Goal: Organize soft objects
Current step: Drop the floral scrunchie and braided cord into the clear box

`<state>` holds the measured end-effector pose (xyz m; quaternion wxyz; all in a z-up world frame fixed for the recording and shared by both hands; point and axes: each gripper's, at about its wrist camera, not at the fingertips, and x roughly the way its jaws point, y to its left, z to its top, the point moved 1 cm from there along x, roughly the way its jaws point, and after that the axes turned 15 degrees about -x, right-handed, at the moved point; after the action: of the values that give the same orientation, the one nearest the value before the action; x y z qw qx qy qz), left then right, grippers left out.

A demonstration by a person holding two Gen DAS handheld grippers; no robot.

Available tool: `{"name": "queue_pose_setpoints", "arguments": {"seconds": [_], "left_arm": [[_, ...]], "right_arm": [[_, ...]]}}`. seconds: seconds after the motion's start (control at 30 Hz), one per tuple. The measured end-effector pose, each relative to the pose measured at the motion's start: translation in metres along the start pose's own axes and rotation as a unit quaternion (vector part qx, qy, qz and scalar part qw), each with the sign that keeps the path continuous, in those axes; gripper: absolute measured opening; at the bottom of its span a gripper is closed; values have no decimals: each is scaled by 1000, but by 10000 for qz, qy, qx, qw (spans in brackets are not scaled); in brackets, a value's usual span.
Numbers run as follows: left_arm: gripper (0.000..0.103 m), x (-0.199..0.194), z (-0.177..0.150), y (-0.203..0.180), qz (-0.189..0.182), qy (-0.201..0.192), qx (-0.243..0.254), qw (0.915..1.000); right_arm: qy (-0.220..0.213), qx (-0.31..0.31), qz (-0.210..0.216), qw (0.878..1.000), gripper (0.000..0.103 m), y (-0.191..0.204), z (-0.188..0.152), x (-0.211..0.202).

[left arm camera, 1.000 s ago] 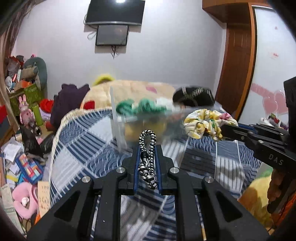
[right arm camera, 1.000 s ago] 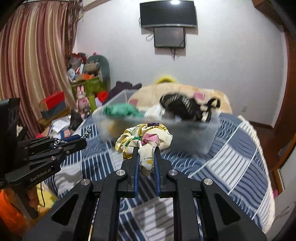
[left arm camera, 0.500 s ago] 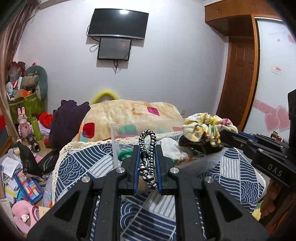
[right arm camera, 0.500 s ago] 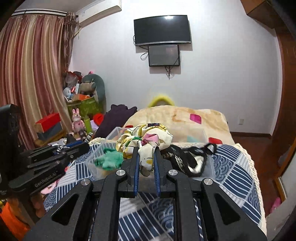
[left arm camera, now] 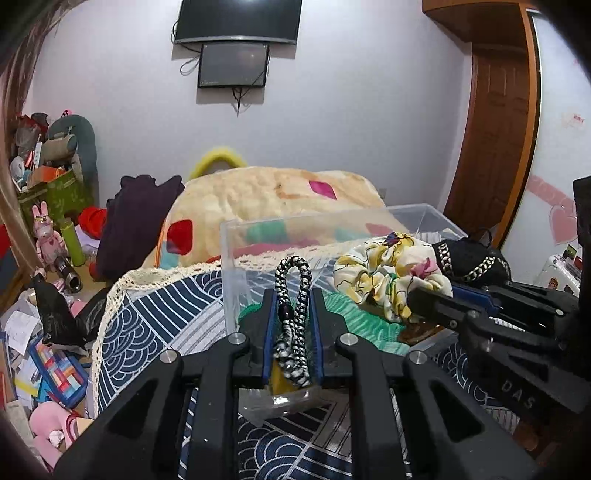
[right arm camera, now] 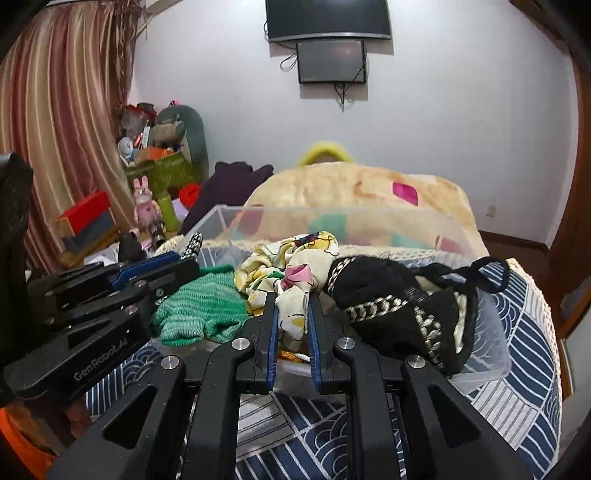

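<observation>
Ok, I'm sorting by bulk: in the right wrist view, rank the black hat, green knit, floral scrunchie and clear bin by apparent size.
1. clear bin
2. black hat
3. green knit and floral scrunchie: look alike, and the scrunchie is nearer the camera, so unranked.

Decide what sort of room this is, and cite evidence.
Most likely a lived-in bedroom: a bed under a navy wave-patterned quilt, a beige patchwork blanket at its far end, a black wall-mounted television, and floor clutter with a pink rabbit toy.

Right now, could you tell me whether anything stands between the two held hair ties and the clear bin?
Nothing visible does. The left gripper holds the black-and-white hair tie and the right gripper the floral scrunchie, both at the open, lidless clear bin, above the green knit and black piece.
</observation>
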<state>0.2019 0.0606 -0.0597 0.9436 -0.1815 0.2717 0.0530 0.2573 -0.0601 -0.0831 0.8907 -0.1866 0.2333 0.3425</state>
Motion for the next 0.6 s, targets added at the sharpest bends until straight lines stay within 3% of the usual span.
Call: {"name": "queue_pose_setpoints", "arguments": {"seconds": [0.17, 0.23, 0.3, 0.33, 0.4, 0.6], "left_arm": [[39, -4, -1, 7, 11, -2, -113, 9999], [40, -8, -1, 10, -79, 17, -193, 9998], [44, -10, 0, 10, -127, 15, -206, 9997], [45, -12, 0, 10, -119, -9, -188, 9998], [51, -17, -1, 8, -79, -88, -150, 9998], [55, -44, -1, 3, -281, -274, -203, 9990]], "right_arm": [[69, -53, -3, 10000, 24, -1, -1, -2], [78, -44, 33, 10000, 34, -2, -1, -4], [33, 8, 75, 10000, 52, -5, -3, -8], [-22, 46, 71, 10000, 54, -6, -4, -13], [-91, 65, 90, 9999, 55, -7, -5, -19], [-375, 111, 121, 9992, 55, -12, -3, -44]]}}
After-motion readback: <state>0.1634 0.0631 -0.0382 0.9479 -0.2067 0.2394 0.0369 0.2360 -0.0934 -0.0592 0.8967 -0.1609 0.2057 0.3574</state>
